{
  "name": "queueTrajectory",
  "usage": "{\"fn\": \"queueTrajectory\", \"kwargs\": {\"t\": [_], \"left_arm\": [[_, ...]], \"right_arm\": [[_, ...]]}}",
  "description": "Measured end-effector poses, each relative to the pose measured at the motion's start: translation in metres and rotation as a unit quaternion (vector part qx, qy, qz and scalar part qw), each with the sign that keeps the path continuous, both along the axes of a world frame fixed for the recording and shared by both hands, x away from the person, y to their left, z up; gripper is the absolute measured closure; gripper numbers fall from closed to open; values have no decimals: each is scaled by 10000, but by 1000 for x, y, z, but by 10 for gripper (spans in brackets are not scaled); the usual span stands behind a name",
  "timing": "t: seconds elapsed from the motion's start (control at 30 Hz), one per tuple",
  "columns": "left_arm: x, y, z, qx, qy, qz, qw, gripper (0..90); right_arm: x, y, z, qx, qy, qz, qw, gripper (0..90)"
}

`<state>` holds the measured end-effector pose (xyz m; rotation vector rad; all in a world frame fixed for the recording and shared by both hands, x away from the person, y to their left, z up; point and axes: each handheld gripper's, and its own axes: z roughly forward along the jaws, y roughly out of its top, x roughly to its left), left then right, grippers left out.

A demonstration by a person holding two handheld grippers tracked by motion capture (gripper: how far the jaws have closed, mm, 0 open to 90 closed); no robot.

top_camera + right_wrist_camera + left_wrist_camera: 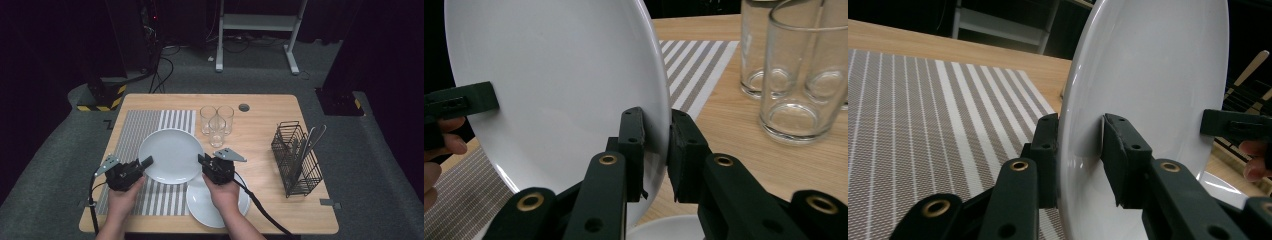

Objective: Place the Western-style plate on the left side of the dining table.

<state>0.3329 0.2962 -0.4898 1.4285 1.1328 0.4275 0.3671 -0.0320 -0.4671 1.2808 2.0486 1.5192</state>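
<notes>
Plate (170, 155) looks stiff, glossy, breakable; left gripper (145, 163) and right gripper (203, 161) clamp opposite rims.

A striped placemat (150, 150) lies on the left half of the wooden worktop (265, 107). Three clear glasses (216, 122) stand clustered near the far edge, touching or nearly so. A black wire caddy (296, 160) with cutlery (310, 142) stands at the right. A second white plate (200, 207) rests at the near edge.
</notes>
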Motion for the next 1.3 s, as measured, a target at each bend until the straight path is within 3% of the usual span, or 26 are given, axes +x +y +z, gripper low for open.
{"fn": "queueTrajectory", "kwargs": {"t": [0.6, 0.97, 1.3], "left_arm": [[0, 43, -1, -63, 75, 303, 9995, 666], [7, 52, -9, -62, 127, 456, 9989, 656], [16, 63, -23, -108, 313, 492, 9982, 646]], "right_arm": [[11, 44, -2, 44, 60, 276, 9996, 789], [23, 58, -9, 7, 191, 347, 9992, 787], [32, 70, -19, -100, 353, 393, 9986, 789]]}}
